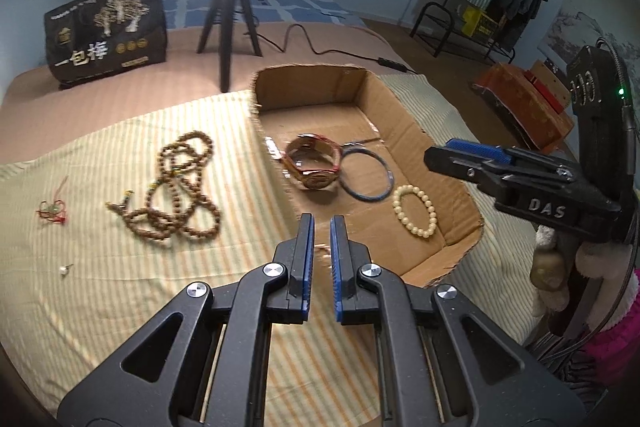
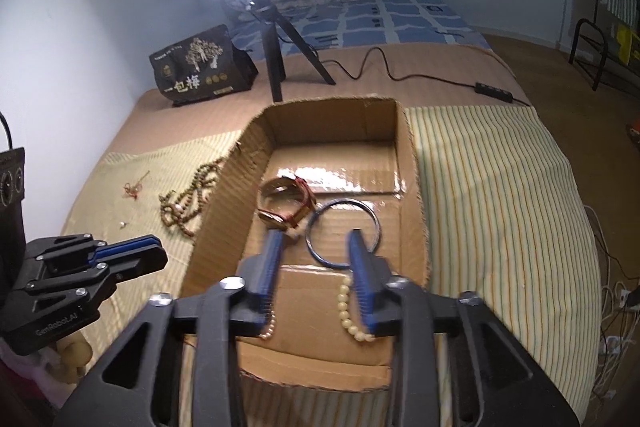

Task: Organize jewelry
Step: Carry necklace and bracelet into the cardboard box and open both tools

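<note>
An open cardboard box (image 1: 460,235) (image 2: 224,195) lies on a striped cloth. In it are a brown-strap watch (image 1: 314,165) (image 2: 286,209), a dark bangle (image 1: 368,173) (image 2: 342,229) and a cream bead bracelet (image 1: 416,211) (image 2: 352,311). A long brown bead necklace (image 1: 180,187) (image 2: 188,201), a red-cord charm (image 1: 52,213) (image 2: 134,189) and a small earring (image 1: 66,270) (image 2: 123,224) lie on the cloth left of the box. My left gripper (image 1: 322,223) (image 2: 158,245) is nearly closed and empty, above the box's left wall. My right gripper (image 2: 316,239) (image 1: 432,151) is open and empty over the box, above the bracelet.
A ring light on a black tripod (image 1: 230,27) (image 2: 280,43) stands behind the box, its cable (image 1: 340,51) (image 2: 420,77) running right. A black printed bag (image 1: 106,35) (image 2: 200,67) sits at the back left. The bed edge drops off at the right (image 2: 580,227).
</note>
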A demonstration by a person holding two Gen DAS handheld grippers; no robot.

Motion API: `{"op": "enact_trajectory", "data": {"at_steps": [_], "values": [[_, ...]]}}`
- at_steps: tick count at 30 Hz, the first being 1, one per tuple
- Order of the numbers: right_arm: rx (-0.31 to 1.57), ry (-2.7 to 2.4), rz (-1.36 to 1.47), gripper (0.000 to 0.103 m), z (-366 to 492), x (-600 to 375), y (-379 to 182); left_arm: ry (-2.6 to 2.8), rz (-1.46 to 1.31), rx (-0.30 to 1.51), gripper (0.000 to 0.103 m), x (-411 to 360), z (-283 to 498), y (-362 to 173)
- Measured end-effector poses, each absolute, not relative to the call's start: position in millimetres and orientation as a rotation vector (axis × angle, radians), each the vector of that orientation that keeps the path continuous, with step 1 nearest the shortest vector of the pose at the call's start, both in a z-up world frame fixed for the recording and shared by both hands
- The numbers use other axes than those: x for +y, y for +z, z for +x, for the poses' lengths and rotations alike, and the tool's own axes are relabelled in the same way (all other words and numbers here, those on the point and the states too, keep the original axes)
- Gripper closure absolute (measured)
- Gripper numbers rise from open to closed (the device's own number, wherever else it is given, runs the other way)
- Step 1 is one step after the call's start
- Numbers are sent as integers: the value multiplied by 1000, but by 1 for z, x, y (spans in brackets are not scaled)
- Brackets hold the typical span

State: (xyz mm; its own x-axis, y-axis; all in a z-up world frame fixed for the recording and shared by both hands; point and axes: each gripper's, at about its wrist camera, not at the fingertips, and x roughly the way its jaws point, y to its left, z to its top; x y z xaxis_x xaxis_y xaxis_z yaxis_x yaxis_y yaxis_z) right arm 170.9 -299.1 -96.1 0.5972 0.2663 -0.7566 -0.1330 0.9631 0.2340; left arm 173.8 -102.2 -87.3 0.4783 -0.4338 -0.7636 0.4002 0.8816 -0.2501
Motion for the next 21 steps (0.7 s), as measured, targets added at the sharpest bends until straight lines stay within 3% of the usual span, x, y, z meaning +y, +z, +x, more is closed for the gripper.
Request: {"op": "enact_trajectory", "data": {"at_steps": [4,8,21], "values": [[882,255,167,58,174,-287,-88,-478,-44,920,71,-80,171,-82],[867,272,173,44,179,-274,-84,-439,-48,897,71,-57,170,-75],[858,373,161,44,197,-214,-78,-297,-166,885,71,37,175,-70]]}}
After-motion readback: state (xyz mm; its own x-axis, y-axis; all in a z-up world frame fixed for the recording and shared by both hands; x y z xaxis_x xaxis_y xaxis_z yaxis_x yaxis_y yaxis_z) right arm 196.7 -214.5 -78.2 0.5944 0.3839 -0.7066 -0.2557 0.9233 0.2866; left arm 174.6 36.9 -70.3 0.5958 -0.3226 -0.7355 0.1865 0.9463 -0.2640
